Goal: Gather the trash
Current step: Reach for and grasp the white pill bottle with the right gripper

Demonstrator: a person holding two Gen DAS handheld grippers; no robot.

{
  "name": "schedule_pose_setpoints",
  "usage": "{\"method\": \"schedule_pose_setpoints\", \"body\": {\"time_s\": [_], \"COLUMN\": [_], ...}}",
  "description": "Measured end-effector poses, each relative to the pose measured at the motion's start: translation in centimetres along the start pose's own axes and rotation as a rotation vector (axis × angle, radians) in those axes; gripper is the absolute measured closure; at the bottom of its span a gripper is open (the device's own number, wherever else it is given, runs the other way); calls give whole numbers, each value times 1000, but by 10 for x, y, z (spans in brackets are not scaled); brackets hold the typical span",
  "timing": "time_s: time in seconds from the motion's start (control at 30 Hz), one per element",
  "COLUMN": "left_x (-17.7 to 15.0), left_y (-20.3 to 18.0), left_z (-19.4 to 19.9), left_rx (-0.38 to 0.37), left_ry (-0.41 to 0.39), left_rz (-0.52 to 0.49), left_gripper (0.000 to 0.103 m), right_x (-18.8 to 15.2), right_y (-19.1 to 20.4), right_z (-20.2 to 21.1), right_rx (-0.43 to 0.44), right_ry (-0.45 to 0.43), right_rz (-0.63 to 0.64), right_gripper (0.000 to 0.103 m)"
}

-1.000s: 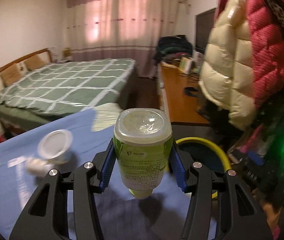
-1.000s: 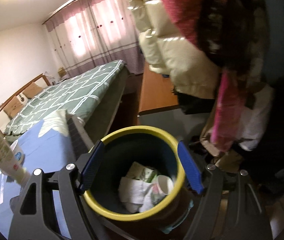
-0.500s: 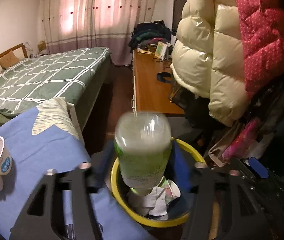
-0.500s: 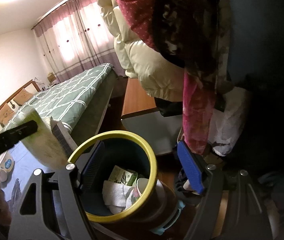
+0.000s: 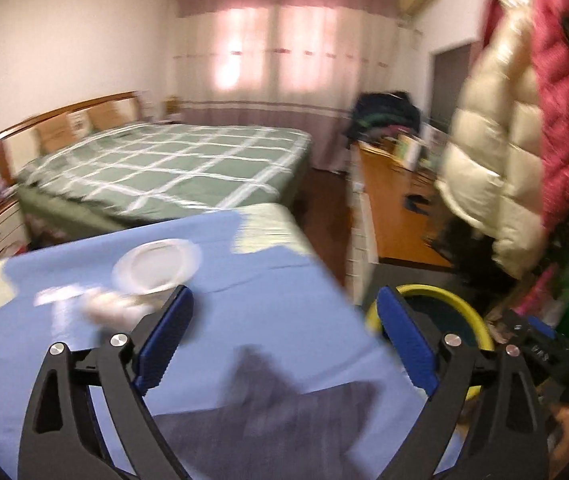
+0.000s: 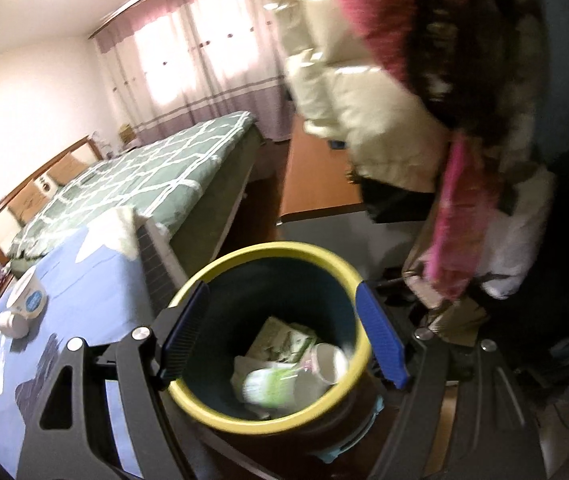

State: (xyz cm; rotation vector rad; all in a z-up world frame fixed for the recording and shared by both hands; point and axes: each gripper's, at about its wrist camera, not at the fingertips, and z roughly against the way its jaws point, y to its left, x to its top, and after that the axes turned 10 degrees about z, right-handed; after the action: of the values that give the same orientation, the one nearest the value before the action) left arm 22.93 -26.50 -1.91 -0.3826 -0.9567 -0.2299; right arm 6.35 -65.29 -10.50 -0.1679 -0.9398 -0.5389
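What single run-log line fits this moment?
left gripper: opening, empty | right gripper: open over bin | green bottle: in bin | cup: on table

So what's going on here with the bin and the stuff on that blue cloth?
A person with a gripper in each hand is clearing trash. The left gripper is empty, its jaws opening over the blue cloth. The green bottle now lies in the yellow-rimmed bin among other rubbish. The right gripper hangs open above the bin, holding nothing. A white cup is still on the cloth.

Yellow-rimmed bin (image 6: 326, 254), blue cloth (image 5: 276, 312), green-checked bedspread (image 5: 172, 164)
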Motion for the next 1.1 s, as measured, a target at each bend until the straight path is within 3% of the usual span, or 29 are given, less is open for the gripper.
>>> {"method": "schedule_pose_setpoints", "body": {"time_s": [0.3,0.5,0.6,0.73,0.83,1.1], "left_x": [-8,-13,-24,-38,-37,-41], "left_y": [178,261,280,300,303,319], "left_z": [49,62,66,56,55,77], "left_rx": [309,450,456,445,452,517], "left_ry": [-89,-138,-155,-100,-115,-176], "left_rz": [199,251,285,316,363,467], "left_gripper": [11,11,11,11,11,11], "right_x": [8,19,25,25,18,-5], "right_y": [91,161,206,266,304,397], "right_z": [-5,-6,-8,-16,-23,-40], "right_rx": [122,230,297,378,429,446], "right_ry": [19,31,34,66,102,174], "right_rz": [137,221,276,348,373,378], "right_gripper": [31,31,31,31,31,24]}}
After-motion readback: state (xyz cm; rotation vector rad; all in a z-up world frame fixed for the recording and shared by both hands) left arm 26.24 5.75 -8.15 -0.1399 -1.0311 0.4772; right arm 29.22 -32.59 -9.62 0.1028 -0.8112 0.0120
